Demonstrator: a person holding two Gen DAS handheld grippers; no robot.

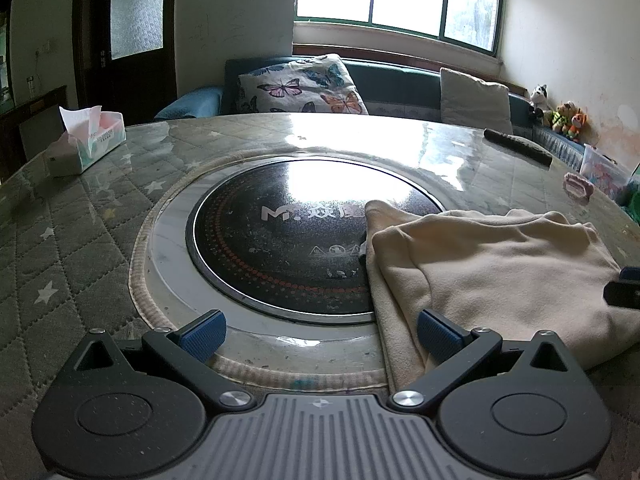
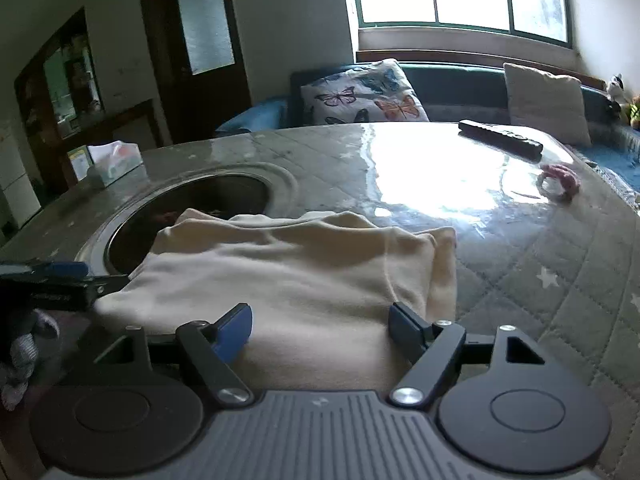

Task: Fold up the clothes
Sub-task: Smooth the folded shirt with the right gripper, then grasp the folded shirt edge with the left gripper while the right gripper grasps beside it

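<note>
Quilted table [image 1: 80, 240] — tissue box [image 1: 90, 136] with 1 tissue up, cream garment [image 2: 288, 276] between wide-spread right gripper [image 2: 320, 326] fingers, left gripper [image 1: 320, 334] wide too

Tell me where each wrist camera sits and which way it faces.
Left wrist: behind the open left gripper, low over the table, facing the black hob and window; the cream garment lies right; the right gripper's tip shows at the edge.
Right wrist: behind the open right gripper, over the garment's near edge, facing the window; the left gripper shows at left.
Shared: garment, hob, tissue box, butterfly cushion.
</note>
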